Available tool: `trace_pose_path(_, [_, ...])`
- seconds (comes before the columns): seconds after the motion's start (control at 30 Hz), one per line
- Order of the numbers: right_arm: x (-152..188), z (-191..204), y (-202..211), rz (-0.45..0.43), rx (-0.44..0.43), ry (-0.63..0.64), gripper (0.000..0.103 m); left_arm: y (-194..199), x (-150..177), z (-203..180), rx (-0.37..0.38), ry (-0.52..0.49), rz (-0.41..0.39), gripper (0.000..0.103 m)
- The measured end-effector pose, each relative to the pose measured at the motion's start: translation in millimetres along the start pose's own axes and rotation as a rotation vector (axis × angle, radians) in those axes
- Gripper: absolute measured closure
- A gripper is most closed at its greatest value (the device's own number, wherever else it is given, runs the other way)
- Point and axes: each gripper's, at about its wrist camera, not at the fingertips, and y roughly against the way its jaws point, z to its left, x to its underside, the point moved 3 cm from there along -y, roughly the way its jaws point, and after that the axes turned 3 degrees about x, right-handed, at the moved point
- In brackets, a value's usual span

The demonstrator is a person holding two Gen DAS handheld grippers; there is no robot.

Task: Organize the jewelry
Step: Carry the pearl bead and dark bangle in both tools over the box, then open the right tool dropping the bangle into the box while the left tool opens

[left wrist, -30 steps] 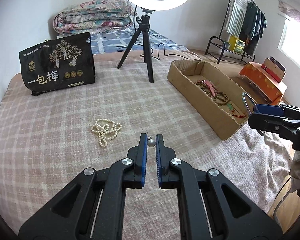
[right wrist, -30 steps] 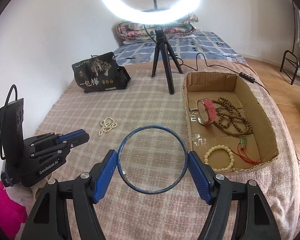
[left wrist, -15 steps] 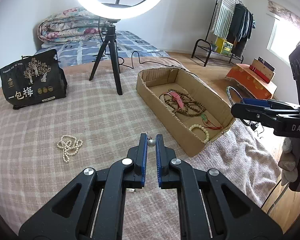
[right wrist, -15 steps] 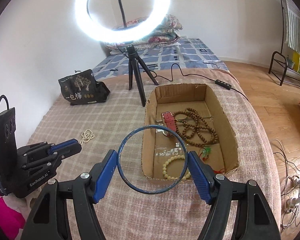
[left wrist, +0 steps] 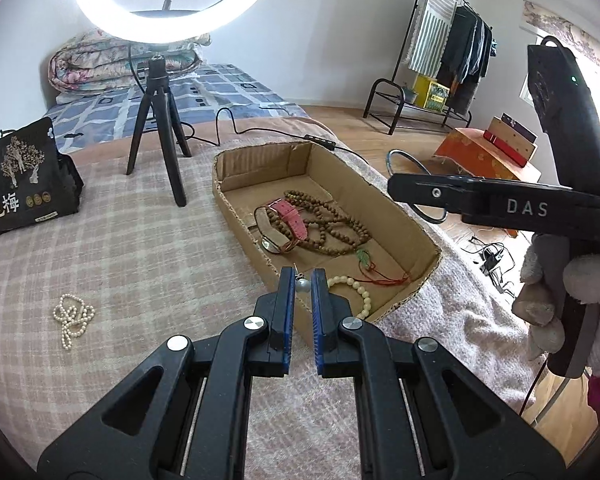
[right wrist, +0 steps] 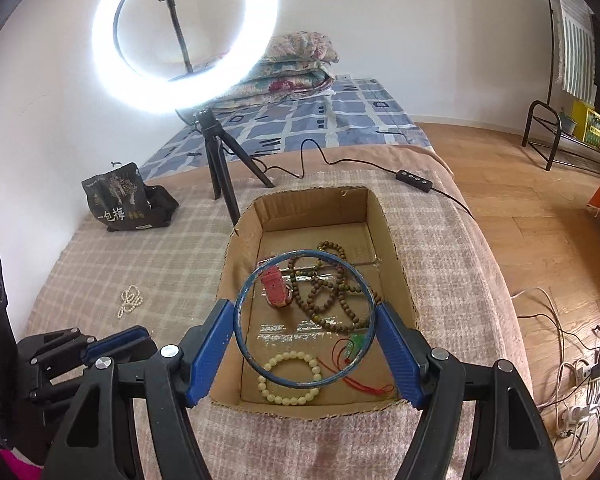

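While the right gripper (right wrist: 305,318), spread wide, clamps the blue bangle (right wrist: 305,318) above the cardboard box (right wrist: 396,264), the left gripper (left wrist: 302,286) pinching a pearl earring (left wrist: 302,286) should release only past the near wall.

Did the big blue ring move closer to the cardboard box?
Yes. The blue bangle in the right gripper now hangs over the cardboard box; earlier it was left of it.

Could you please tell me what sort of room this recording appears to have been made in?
Most likely a bedroom at home, set up for filming. A folded quilt lies on a bed by the wall, a clothes rack stands in the corner, and a ring light on a tripod lights the blanket-covered work surface.
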Motion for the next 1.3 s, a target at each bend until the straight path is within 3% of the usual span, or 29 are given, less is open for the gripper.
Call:
trace_pose_path(0.33, [-22.9, -2.1, -29.7, 0.013, 0.02, 0.041, 0.029, -22.1, -2.1, -14.5, -0.007, 0.051, -0.021, 0.097])
trace_pose_path(0.77, [-39.9, -2.7, -51.3, 0.03, 0.033, 0.038, 0.027, -32.2, -0.3, -22.2, 0.006, 0.026, -0.007, 0.096])
trace_pose_path(0.83, [-41.3, -3.5, -49.6, 0.021, 0.048, 0.033, 0.015, -33.4, 0.6, -22.8, 0.001, 0.027, 0.002, 0.073])
trace_pose_path(0.87, [-41.5, -4.4, -47.4, 0.012, 0.052, 0.028, 0.01, -32.8, 0.8, -22.5, 0.002, 0.03, -0.002, 0.053])
trace_pose_path(0.9, [-42.5, -5.4, -46.1, 0.006, 0.053, 0.023, 0.008, -30.8, 0.7, -22.2, 0.001, 0.034, -0.015, 0.048])
trace_pose_path(1.07, [-43.6, -7.8, -44.2, 0.005, 0.074, 0.012, 0.005, -28.8, -0.9, -19.0, -0.003, 0.048, -0.021, 0.041])
trace_pose_path(1.3, [-39.7, -6.8, -44.0, 0.014, 0.095, 0.019, 0.005, -28.1, 0.2, -17.7, -0.005, 0.05, -0.014, 0.04])
